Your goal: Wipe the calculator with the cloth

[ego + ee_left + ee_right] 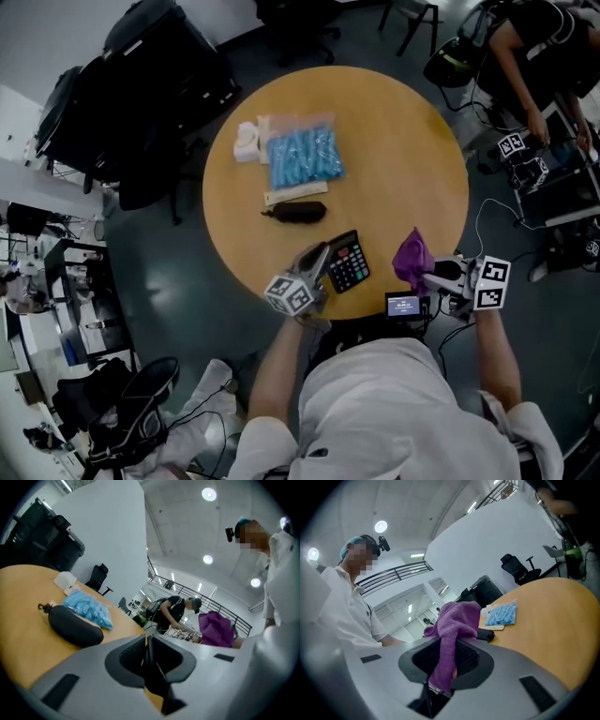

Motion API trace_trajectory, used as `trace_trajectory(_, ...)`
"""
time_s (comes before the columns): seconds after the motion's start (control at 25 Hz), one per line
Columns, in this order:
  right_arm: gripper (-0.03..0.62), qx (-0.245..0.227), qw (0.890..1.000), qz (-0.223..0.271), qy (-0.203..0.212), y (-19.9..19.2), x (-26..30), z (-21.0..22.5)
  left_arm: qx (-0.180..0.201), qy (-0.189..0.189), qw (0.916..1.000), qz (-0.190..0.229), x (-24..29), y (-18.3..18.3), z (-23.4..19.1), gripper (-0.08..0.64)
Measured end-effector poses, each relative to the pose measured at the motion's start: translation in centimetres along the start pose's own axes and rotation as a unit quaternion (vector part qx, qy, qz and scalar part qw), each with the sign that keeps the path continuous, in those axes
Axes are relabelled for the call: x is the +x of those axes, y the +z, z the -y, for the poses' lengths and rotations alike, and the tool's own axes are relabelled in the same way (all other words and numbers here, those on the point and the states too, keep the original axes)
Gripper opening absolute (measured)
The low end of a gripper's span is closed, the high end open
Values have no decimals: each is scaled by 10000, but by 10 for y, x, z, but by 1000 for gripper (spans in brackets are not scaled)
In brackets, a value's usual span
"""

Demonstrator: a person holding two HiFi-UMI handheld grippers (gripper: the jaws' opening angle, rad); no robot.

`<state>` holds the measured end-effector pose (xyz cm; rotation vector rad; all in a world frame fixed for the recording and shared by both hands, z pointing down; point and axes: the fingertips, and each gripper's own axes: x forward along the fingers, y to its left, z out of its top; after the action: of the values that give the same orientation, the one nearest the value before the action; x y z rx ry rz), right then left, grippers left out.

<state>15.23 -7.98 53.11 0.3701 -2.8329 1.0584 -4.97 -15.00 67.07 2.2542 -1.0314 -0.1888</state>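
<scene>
A person's white shirt [403, 403] fills the foreground at a round wooden desk [412, 159] on a dark grey floor. A black office chair [518, 569] stands behind, and a second person [530, 56] bends over gear at upper right. On the desk lie a clear bag of blue items [305, 157] and a black pouch [298, 212]. At the near rim the left gripper [317, 264] pinches the black calculator [349, 263] by its edge — the right gripper [439, 278], near it, has its jaws clamped on the purple cloth [412, 257], which is clear of the calculator.
</scene>
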Motion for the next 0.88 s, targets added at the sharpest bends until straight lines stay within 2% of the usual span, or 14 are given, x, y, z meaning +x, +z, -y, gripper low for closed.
trace_trajectory(0.16, 75, 236, 9997, -1, -85, -15, -4, -4, -29, 60, 9983, -586, 17, -40, -26, 52)
trace_trajectory(0.24, 75, 314, 9994, -2, -118, -20, -5, -4, -122, 68, 9971, -746, 22, -52, -35, 52)
trace_trajectory(0.44, 75, 425, 9989, 67, -168, -22, -7, -1, -343, 180, 9948, -937, 30, -70, -54, 52)
trace_trajectory(0.6, 75, 458, 9988, 63, -162, -23, -7, 0, -634, 267, 9938, -872, 30, -74, -65, 52)
trace_trajectory(0.88, 75, 429, 9990, 78, -95, -24, 0, 1, -404, 438, 9912, -1178, 31, -81, -77, 61)
